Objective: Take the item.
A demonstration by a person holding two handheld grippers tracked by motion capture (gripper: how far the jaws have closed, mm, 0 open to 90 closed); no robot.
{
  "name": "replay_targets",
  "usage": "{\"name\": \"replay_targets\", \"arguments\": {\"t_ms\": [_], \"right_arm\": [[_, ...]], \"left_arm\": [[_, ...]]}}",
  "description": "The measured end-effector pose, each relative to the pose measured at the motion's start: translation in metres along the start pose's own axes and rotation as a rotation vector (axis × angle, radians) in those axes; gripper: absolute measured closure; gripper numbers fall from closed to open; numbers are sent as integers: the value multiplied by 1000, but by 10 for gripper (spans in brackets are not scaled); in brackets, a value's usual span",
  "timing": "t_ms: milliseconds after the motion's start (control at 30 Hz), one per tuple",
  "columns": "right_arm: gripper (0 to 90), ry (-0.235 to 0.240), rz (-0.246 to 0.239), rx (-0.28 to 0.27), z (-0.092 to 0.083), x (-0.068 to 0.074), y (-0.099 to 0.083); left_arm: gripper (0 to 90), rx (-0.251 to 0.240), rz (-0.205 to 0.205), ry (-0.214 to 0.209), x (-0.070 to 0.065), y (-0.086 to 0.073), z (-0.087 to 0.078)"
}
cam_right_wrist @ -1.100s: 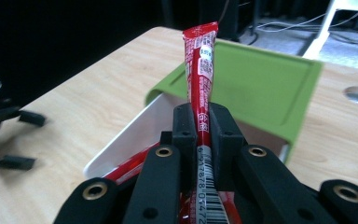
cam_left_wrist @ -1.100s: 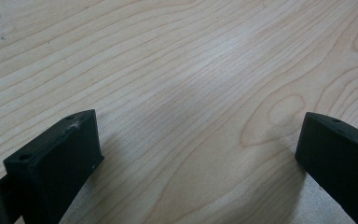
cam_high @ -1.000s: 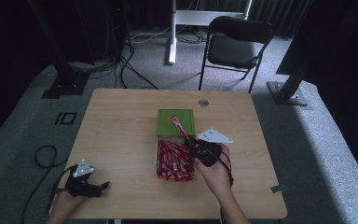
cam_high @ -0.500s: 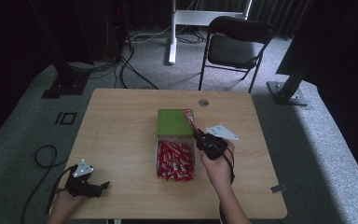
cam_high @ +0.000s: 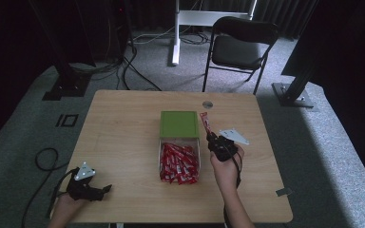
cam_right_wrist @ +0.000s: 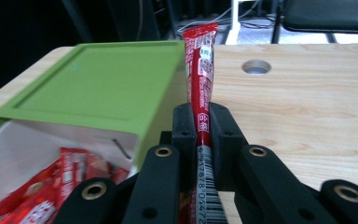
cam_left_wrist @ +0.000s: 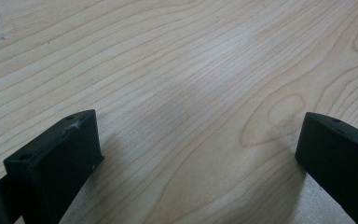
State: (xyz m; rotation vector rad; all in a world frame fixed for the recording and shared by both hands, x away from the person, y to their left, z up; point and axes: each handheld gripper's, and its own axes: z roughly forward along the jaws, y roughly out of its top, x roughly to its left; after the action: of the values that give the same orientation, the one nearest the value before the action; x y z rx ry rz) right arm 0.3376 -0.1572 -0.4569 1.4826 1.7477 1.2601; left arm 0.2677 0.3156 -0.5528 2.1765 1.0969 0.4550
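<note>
Both tongs are mine: the right gripper [cam_high: 208, 134] is clamped on a red sachet [cam_right_wrist: 200, 79], its two black jaws pressed flat against the packet's sides, and the sachet sticks out past the tips toward the far side of the table [cam_high: 123, 137]. It hangs just right of the green lid [cam_high: 179, 124] that covers the far part of the box [cam_right_wrist: 9, 149], close to the lid's edge. More red sachets [cam_high: 178, 164] lie heaped in the open near part. My left gripper [cam_high: 105, 189] sits at the near left corner, jaws apart over bare wood, nothing between them.
</note>
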Motion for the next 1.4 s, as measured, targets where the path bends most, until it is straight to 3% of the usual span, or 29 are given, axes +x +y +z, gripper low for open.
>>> {"name": "replay_targets", "arguments": {"t_ms": [333,933,1400], "right_arm": [[822,-63,56,4,17,-10,-20],[822,-92,119,99,50,-18,-57],[820,-72,157,148,64,-15,-72]], "left_arm": [[8,0,0,0,0,0,0],[8,0,-1,0,0,0,0],[8,0,0,0,0,0,0]]}}
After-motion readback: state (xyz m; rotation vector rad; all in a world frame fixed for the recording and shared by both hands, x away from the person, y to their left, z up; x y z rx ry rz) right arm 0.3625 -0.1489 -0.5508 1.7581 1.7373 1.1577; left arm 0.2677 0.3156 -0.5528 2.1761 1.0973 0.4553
